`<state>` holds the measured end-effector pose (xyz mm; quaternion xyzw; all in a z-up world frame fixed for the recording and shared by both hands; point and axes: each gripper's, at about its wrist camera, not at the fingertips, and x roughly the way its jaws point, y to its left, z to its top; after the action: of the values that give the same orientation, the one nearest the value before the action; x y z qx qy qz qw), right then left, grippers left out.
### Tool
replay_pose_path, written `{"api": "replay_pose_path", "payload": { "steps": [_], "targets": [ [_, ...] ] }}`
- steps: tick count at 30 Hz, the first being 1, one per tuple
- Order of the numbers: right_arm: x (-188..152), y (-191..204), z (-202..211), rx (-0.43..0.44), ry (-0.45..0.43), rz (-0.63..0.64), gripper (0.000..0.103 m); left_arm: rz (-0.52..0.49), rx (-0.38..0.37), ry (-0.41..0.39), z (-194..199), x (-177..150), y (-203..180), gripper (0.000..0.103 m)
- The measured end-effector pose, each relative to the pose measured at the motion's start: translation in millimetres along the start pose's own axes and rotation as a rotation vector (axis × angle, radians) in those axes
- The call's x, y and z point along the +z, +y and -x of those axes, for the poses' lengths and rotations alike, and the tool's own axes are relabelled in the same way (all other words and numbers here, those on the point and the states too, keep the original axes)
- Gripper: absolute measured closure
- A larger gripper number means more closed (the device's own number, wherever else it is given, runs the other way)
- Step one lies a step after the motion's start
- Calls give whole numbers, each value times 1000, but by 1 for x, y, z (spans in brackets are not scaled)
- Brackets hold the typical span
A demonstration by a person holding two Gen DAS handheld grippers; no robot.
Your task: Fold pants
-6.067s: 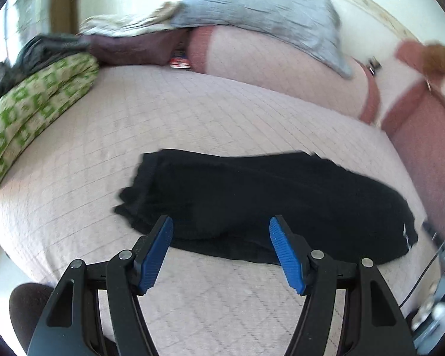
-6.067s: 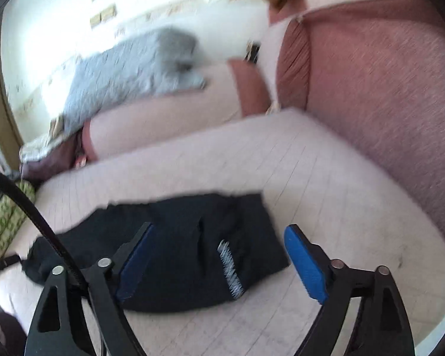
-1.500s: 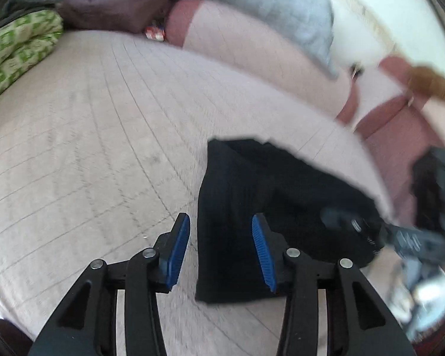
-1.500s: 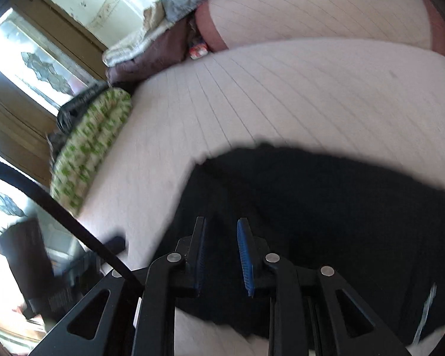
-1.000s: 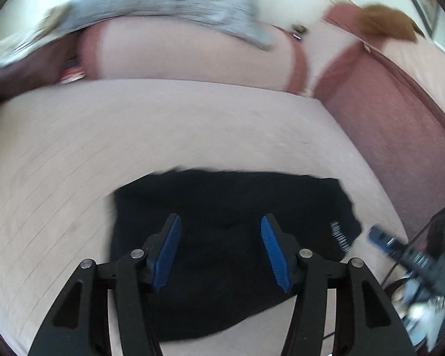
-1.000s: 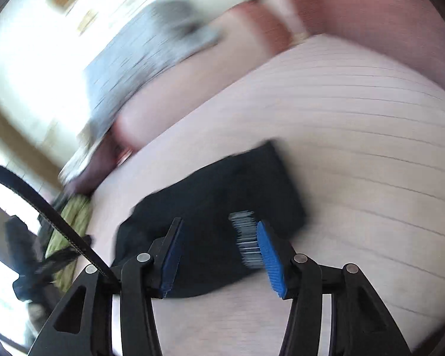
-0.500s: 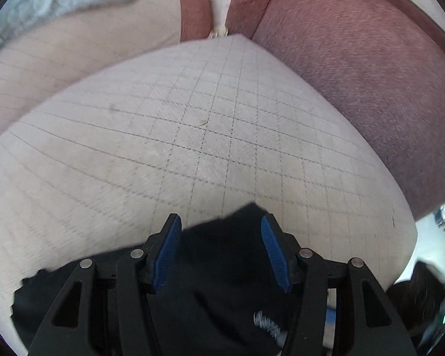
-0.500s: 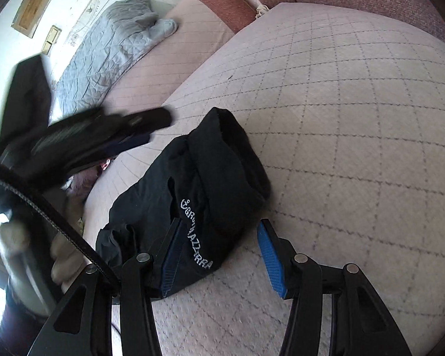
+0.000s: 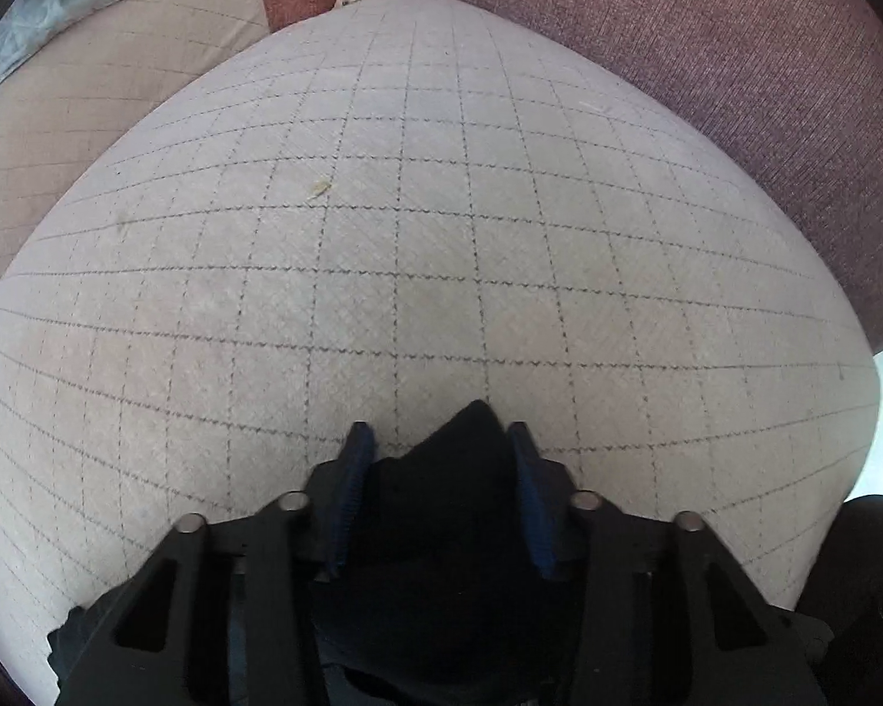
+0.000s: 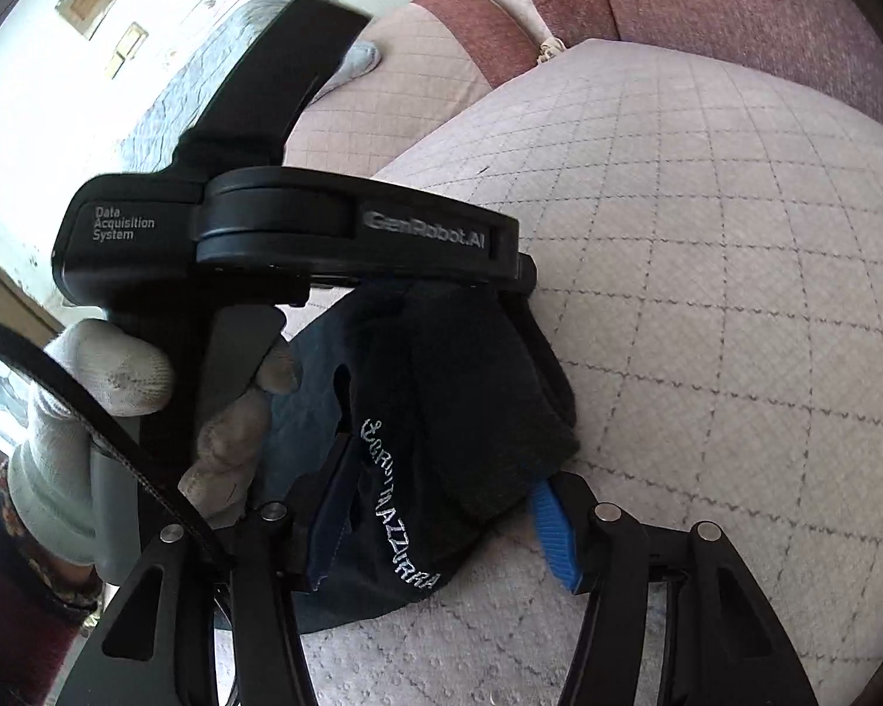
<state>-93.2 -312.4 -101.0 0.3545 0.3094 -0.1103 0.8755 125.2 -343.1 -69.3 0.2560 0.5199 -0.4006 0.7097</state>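
The black pants (image 10: 441, 388) lie folded into a thick bundle on the quilted bed cover (image 10: 706, 247), white lettering showing on the near fold. My left gripper (image 9: 435, 470) straddles the far corner of the pants (image 9: 441, 506), blue pads on both sides of the cloth, jaws apart. In the right wrist view the left gripper's black body (image 10: 300, 229) sits over the bundle, held by a white-gloved hand (image 10: 82, 406). My right gripper (image 10: 441, 520) straddles the near edge of the bundle, jaws wide apart.
The bed cover (image 9: 412, 223) stretches ahead of the left gripper. A maroon upholstered backrest (image 9: 706, 59) rises at the right and far side. A grey blanket (image 9: 47, 12) lies on a bolster at the far left. The bed edge (image 9: 853, 412) drops off at the right.
Both grippers have moved down onto the right end of the folded pants. The left gripper has come in over the bundle; the pants' corner now sits between its pads.
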Motion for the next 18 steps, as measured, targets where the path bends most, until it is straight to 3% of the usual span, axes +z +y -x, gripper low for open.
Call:
{"api": "replay_pose_path", "payload": {
  "steps": [2,3,18],
  "targets": [
    [1,-4,-1,35,25,-25,77,10,-10,-15,8,-4,2,72],
    [1,-7,-2,53,32,-49,78,21,-15,-28,14,-7,3,74],
    [-16,21,41,108,-25,74,83,96,-34,-174,94,-37,15,76]
  ]
}}
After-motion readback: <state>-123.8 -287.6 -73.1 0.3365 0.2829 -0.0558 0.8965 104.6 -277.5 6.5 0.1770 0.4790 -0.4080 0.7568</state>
